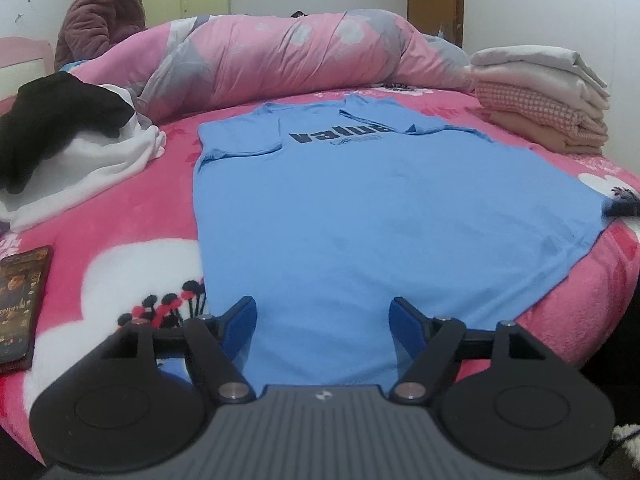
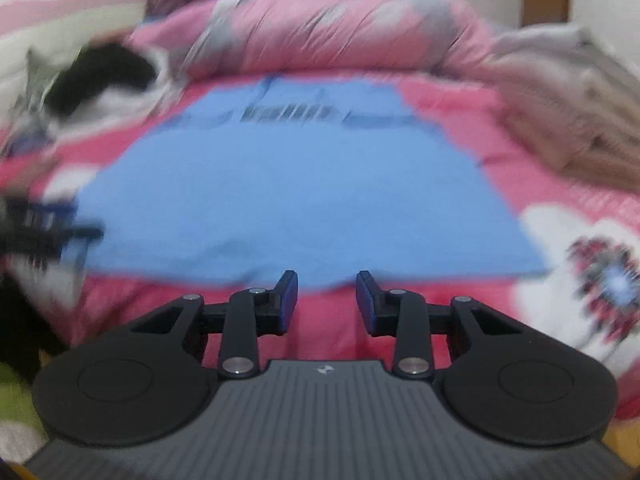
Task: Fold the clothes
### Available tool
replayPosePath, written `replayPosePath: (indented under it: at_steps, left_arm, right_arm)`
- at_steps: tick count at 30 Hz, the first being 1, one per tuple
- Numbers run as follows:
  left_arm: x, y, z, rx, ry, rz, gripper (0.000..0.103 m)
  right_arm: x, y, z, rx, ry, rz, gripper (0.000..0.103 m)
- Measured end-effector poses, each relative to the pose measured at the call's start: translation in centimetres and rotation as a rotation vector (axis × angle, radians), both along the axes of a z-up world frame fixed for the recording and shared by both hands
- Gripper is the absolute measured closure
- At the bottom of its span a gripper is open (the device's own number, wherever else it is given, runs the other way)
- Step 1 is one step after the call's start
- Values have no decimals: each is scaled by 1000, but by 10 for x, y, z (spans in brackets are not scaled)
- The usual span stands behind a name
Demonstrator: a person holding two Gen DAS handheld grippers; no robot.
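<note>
A: Step?
B: Start of fold. Blue tee (image 1: 360, 208) flat on bed (image 1: 120, 208), print up, both sleeves tucked in already.

A: Next?
B: Prob. pinch hem corners nearest camera, lift toward collar. Needs both sides level, else skewed crease.

A: Count, big to small?
B: 1 bed, 1 pink duvet (image 1: 280, 60) beyond tee's collar, 1 folded stack (image 1: 548, 100) right of tee, 1 black-white heap (image 1: 68, 140) left of tee, 1 phone (image 1: 22, 300) left of hem.

A: Fingers?
B: Left gripper (image 1: 325, 320) wide open over hem, holding nothing. Right gripper (image 2: 327, 300) partly open just short of hem, empty.
</note>
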State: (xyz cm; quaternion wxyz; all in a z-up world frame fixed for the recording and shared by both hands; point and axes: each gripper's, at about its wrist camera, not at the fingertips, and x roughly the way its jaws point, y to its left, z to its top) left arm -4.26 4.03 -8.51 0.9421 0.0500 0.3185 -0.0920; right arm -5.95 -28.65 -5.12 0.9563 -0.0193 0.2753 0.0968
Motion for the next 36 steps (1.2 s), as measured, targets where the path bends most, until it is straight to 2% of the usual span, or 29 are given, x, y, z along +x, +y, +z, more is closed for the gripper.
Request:
replayPosePath:
  at_steps: [2,4,6,8,11,14,17,19,22,26,29,31,36]
  left_arm:
    - [-1,1,1,3,8,5,27]
    - [-2,1,2,0,18,13,26]
    - [-2,2,3,-3,22,18,26]
    - [-2,3,2,-9,24,22,25]
    - [-3,4,2,-10,27,20,24]
    - [-1,4,2,-11,32,16,23]
    - [-1,4,3,-11,35,15,23]
    - [-2,4,4,-11,37,18,23]
    - [-6,5,6,-11,41,29,23]
    - [-7,8,8,-4,49,68,22]
    - [-6,15,7,-19,69,89,21]
    - [-9,22,6,-40,79,95,21]
    - [-11,22,6,-37,82,99,20]
  right_arm:
    - [17,-11,10,1,-52,-41,72]
    - [43,-22,4,-7,-60,-80,72]
    - [66,-35,-14,-28,-19,-140,72]
    - [71,-53,-38,-49,60,-219,72]
    - [37,-77,-43,77,39,-242,73]
    - [10,-88,-34,57,72,-342,73]
    - [0,-88,-17,92,34,-388,72]
    - [4,-73,-6,136,-11,-326,71]
    - [25,-25,-5,122,-29,-139,71]
    - [43,44,-25,72,18,64,72]
    - [29,74,-39,31,64,191,71]
    - [12,79,-42,-15,61,224,71]
    - [-15,61,-29,42,87,262,71]
